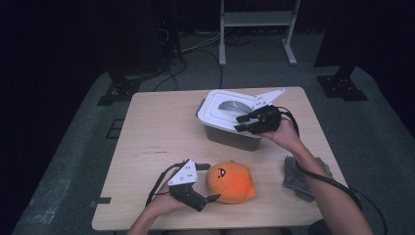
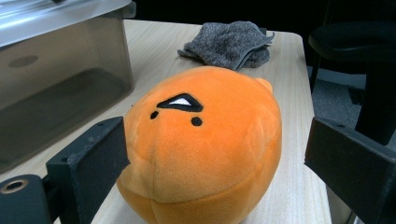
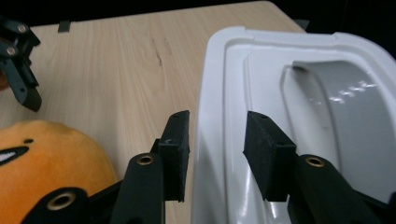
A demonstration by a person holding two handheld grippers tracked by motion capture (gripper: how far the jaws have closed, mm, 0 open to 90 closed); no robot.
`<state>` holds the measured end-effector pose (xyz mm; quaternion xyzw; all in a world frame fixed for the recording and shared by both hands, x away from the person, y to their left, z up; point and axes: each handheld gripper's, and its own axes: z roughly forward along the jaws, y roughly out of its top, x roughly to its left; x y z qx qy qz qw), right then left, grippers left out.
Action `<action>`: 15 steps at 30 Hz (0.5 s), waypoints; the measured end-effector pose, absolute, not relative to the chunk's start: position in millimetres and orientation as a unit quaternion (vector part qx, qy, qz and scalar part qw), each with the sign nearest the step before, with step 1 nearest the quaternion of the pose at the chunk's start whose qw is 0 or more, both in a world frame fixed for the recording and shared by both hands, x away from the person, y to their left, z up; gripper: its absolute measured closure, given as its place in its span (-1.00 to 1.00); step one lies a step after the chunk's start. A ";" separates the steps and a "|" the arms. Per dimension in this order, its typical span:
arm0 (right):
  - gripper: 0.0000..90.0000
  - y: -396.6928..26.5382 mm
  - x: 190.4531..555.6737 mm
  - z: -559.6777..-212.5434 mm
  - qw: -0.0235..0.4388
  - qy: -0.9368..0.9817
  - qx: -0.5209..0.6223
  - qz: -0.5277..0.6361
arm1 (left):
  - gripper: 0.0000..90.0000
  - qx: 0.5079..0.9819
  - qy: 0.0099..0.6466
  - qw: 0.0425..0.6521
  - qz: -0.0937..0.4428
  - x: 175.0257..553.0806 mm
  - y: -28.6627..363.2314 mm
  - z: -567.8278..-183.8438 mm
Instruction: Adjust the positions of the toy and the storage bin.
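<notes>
Grey cloth (image 1: 299, 177) crumpled nr table (image 1: 156, 132) rt edge (light wood); white metal frame (image 1: 258, 29) on floor behind.

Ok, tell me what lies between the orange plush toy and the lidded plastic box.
Nothing: in the high view only bare wooden table separates the orange plush toy from the lidded plastic box. The left gripper view shows the same bare gap.

Two hand-held grippers: left hand-held gripper (image 1: 208, 182) and right hand-held gripper (image 1: 241, 123), black bodies, flat black jaws, brass-ringed screw holes, grey three-cornered top plates, trailing black cables; bare forearms.
</notes>
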<state>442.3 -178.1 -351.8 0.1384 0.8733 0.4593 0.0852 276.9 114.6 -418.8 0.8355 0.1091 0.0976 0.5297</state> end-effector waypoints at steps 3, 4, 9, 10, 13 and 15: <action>0.22 -181.2 443.6 -344.8 0.090 0.868 0.144 0.467 | -0.89 0.835 0.109 0.531 0.099 276.9 114.9 -418.3; 0.20 -181.9 444.5 -342.5 0.089 0.866 0.146 0.469 | -0.89 0.834 0.109 0.531 0.099 277.0 115.0 -418.2; 0.05 -182.1 449.1 -334.0 0.091 0.861 0.148 0.479 | -0.89 0.835 0.108 0.531 0.099 277.1 115.6 -417.9; 0.02 -181.7 450.2 -332.9 0.092 0.860 0.149 0.479 | -0.89 0.835 0.107 0.531 0.100 277.3 115.9 -417.8; -0.05 -180.4 454.1 -330.4 0.093 0.859 0.151 0.481 | -0.89 0.834 0.108 0.532 0.100 277.2 116.8 -417.5; -0.07 -180.3 456.6 -328.5 0.093 0.857 0.154 0.483 | -0.89 0.833 0.110 0.533 0.100 277.3 117.6 -417.4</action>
